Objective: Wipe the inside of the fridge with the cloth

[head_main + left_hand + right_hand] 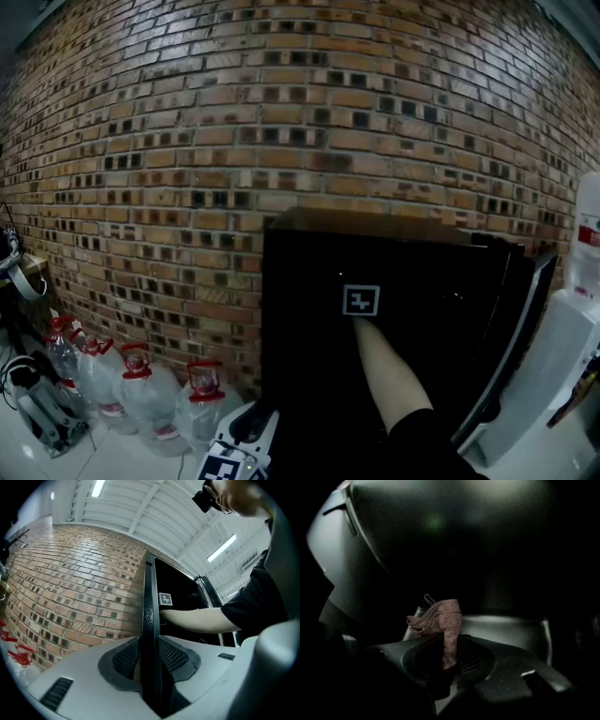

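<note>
Brown cloth [445, 616] sits pinched in the closed jaws of our right gripper [447, 649], inside the dark fridge [375, 226]. Our left gripper [151, 663] clamps the fridge's black panel [150, 611]. We judge that wiping drag could pull the thinly held cloth free.

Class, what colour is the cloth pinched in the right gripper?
The cloth is pinkish brown; right gripper view.
</note>
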Tool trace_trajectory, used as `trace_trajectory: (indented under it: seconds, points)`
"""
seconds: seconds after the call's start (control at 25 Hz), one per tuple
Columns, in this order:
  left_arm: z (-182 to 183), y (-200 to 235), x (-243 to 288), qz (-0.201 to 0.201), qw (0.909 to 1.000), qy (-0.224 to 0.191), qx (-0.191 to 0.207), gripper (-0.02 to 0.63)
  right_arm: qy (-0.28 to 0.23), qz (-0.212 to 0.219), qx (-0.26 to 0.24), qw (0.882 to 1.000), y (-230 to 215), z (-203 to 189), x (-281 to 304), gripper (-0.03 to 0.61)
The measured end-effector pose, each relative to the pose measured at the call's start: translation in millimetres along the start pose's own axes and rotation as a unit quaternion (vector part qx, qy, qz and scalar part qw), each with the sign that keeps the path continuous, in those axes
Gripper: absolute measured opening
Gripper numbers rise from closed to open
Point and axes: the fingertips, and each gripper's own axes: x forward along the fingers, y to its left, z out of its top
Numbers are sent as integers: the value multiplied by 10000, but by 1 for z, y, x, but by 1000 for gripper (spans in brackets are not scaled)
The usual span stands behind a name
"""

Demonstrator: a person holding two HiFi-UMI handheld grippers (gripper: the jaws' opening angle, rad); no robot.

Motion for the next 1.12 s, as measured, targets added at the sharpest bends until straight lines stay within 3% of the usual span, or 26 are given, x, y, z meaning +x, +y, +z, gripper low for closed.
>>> trace_trajectory:
  seconds: [0.28, 0.48, 0.52, 0.72, 0.92, 1.12]
  points:
    - [-1, 0, -1, 65, 10000, -15, 29, 127, -22, -424, 519, 9977, -44, -18, -19, 75]
    - [31, 0, 4, -68, 9998, -26, 189, 135, 33, -530, 578, 9969, -59, -26, -24, 75]
    - [42, -3, 10, -178, 9995, 58, 253, 217, 53, -575, 589, 9966, -63, -28, -25, 75]
    - [74, 3, 36, -33, 9994, 168, 297, 265, 82, -832, 921, 9922, -83, -36, -34, 75]
    - [59, -4, 49, -15, 9991, 330, 248, 266, 101, -1111, 1160, 9870, -105, -41, -40, 75]
    - [53, -6, 49, 58, 9992, 282, 279, 267, 124, -1499, 983, 9837, -120, -49, -49, 75]
